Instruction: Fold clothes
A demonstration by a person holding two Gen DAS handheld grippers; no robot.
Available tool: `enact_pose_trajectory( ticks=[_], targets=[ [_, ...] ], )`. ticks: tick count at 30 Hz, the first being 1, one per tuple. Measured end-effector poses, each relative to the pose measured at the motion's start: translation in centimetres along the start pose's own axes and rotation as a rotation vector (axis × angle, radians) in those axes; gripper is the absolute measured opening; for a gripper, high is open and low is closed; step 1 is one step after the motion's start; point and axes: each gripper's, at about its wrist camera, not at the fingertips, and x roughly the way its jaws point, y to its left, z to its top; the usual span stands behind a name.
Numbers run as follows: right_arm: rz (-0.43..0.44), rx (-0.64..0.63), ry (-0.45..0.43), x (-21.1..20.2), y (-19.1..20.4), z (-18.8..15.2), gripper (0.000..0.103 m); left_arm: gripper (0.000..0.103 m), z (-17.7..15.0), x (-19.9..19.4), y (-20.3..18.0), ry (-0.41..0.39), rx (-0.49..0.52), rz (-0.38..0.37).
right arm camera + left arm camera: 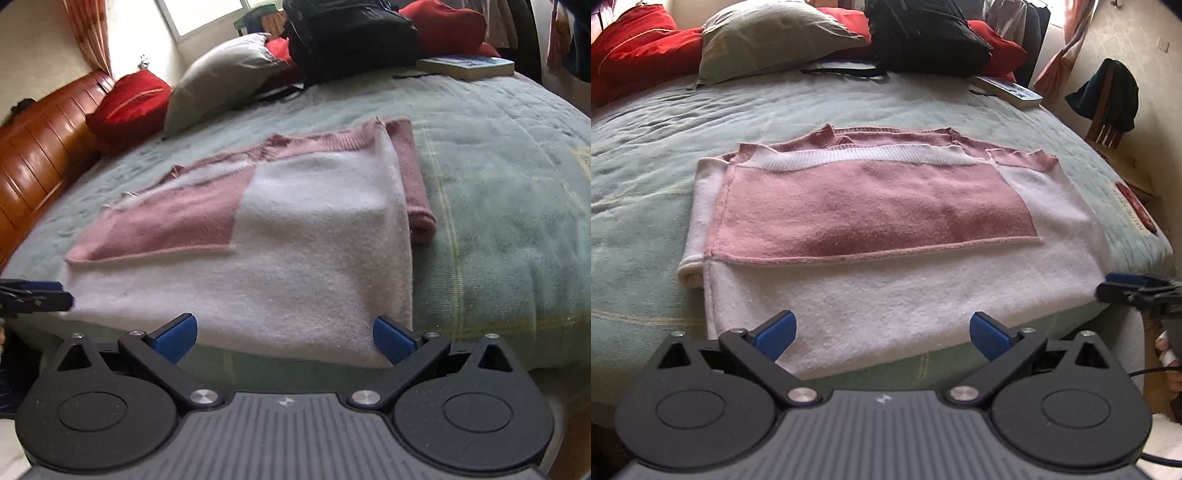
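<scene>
A pink and white sweater lies folded on the pale green bed cover, a pink panel on top and white knit toward me. My left gripper stands open just short of the sweater's near white edge, nothing between its blue fingers. The right wrist view shows the same sweater, a rolled pink sleeve at its right side. My right gripper is open at the sweater's near right corner, holding nothing. Each gripper appears at the edge of the other's view: the right gripper, the left gripper.
A grey pillow, red cushions, a black bag and a book lie along the far side of the bed. A wooden headboard runs at the left. A chair with dark clothes stands by the bed.
</scene>
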Motion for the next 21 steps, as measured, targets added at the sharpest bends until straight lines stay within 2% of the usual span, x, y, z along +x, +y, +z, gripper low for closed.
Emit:
enact_pose_trajectory(
  ticks=[4,8,12,17,19,21],
  targets=[
    [-0.002,-0.020,-0.008,0.1,0.9,0.8,0.103,0.100,0.3,0.1,0.1,-0.013,-0.002,0.003],
    [-0.019,0.011,0.055,1.2,0.3,0.2,0.103,0.100,0.2,0.2,0.3,-0.006,-0.003,-0.009],
    [-0.011,-0.005,-0.008,0.0,0.7,1.6,0.103,0.100,0.8,0.1,0.8,-0.015,-0.008,-0.019],
    [-0.061,-0.079,-0.134,0.2,1.2,5.6,0.103,0.100,2.8,-0.2,1.0,-0.076,0.035,-0.043],
    [-0.127,-0.061,-0.135,1.7,0.7,6.4,0.103,0.100,3.7,-0.4,1.3,-0.110,0.035,-0.035],
    [-0.158,-0.047,-0.126,2.6,0.2,6.3,0.103,0.100,4.4,-0.3,1.9,-0.134,0.020,-0.035]
  ],
)
